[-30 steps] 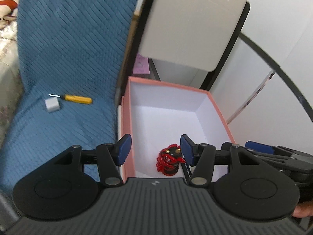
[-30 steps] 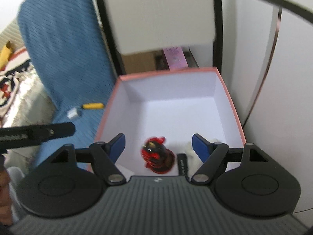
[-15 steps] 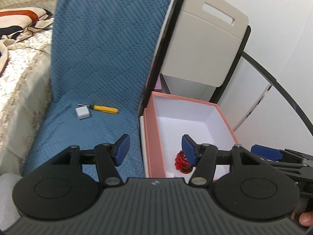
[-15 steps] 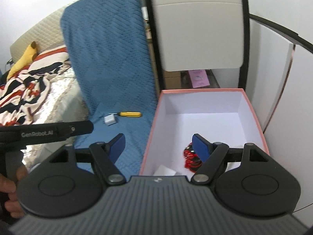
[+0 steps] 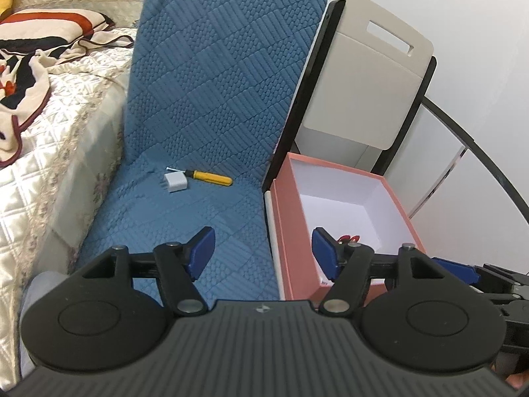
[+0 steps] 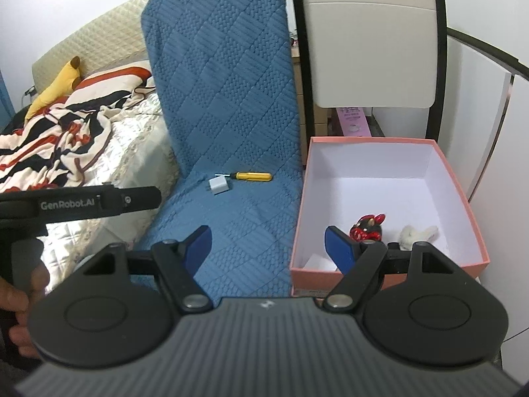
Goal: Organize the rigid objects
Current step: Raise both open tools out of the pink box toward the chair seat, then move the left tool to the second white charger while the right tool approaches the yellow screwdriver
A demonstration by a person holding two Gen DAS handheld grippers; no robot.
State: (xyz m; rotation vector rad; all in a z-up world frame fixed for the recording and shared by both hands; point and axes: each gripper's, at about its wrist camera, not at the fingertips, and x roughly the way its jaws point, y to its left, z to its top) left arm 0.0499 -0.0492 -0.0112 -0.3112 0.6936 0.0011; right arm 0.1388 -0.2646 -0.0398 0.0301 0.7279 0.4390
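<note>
A pink box [image 6: 463, 195] with a white inside stands on the right chair; it also shows in the left wrist view [image 5: 291, 211]. In it lie a red and black figurine [image 6: 367, 228], a white fuzzy toy [image 6: 418, 233] and a white item [image 6: 317, 261]. A yellow screwdriver [image 6: 253, 176] and a white charger plug [image 6: 218, 186] lie on the blue-covered chair seat; the left wrist view shows the screwdriver [image 5: 211, 177] and plug [image 5: 175, 183] too. My left gripper [image 5: 261, 248] and right gripper [image 6: 267, 248] are open and empty, held back above the seat's front.
A blue quilted cover [image 6: 228, 99] drapes the left chair. A beige chair back [image 6: 370, 43] rises behind the box. A bed with a striped blanket [image 6: 59, 139] lies left. White cabinet doors [image 6: 489, 132] stand right.
Both grippers have pulled back and up from inside the box. The view widened to take in the blue seat and bed. The figurine stays in the box.
</note>
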